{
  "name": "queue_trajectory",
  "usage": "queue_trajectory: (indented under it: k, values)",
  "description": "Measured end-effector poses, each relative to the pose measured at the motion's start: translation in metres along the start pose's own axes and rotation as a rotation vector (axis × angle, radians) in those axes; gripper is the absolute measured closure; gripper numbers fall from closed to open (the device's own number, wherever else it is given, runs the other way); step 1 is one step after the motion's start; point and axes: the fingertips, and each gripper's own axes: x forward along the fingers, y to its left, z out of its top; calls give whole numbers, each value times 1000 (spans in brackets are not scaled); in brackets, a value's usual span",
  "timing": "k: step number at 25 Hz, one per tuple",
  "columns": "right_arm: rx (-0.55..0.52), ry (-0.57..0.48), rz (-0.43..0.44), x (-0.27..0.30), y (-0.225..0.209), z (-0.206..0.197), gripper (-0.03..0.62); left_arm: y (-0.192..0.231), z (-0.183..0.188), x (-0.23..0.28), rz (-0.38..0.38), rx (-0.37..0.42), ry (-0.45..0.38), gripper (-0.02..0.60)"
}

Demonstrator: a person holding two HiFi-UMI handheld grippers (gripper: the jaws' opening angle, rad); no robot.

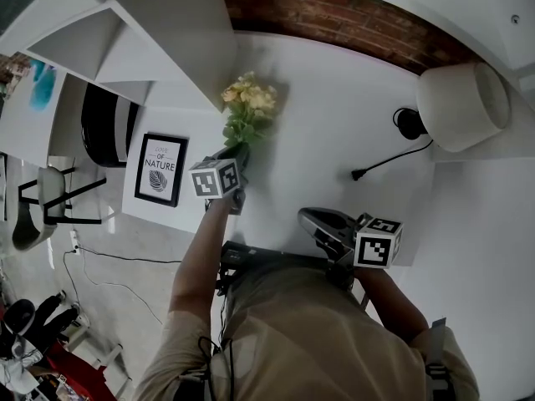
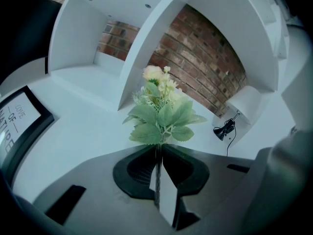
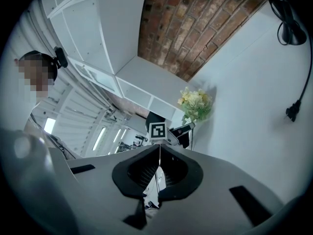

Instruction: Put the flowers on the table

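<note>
The head view gives us the whole white table [image 1: 334, 115], with the white shelf unit [image 1: 167, 32] at its left end and the brick wall [image 1: 334, 15] behind. Only this view takes in both grippers at once, along with the lamp shade [image 1: 464, 103] at the far right. The right gripper view cuts the shade off and shows us just its black cord and plug [image 3: 292, 112]. The left gripper view has the framed print [image 2: 19, 126] at its left edge, which the right gripper view lacks. The right gripper view looks across at the left gripper [image 3: 188, 128] from the side.

In its own view, the left gripper's fingers are pressed together on the thin stem of the flowers [image 2: 161, 111], whose leaves block part of the wall behind. The bunch hangs over the table just beside the shelf unit, and we cannot tell whether the stem touches the top. The right gripper [image 3: 159, 151] sits near the table's front edge, its fingers closed on nothing.
</note>
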Motion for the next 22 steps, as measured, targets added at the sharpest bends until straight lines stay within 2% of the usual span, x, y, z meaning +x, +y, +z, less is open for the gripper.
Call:
queue_trajectory:
  k: [14, 22]
  values:
    - [17, 1, -8, 2, -5, -3, 571, 7, 12, 13, -15, 23, 23, 541]
    - [14, 15, -17, -4, -2, -7, 571, 5, 23, 15, -49, 111, 61, 541]
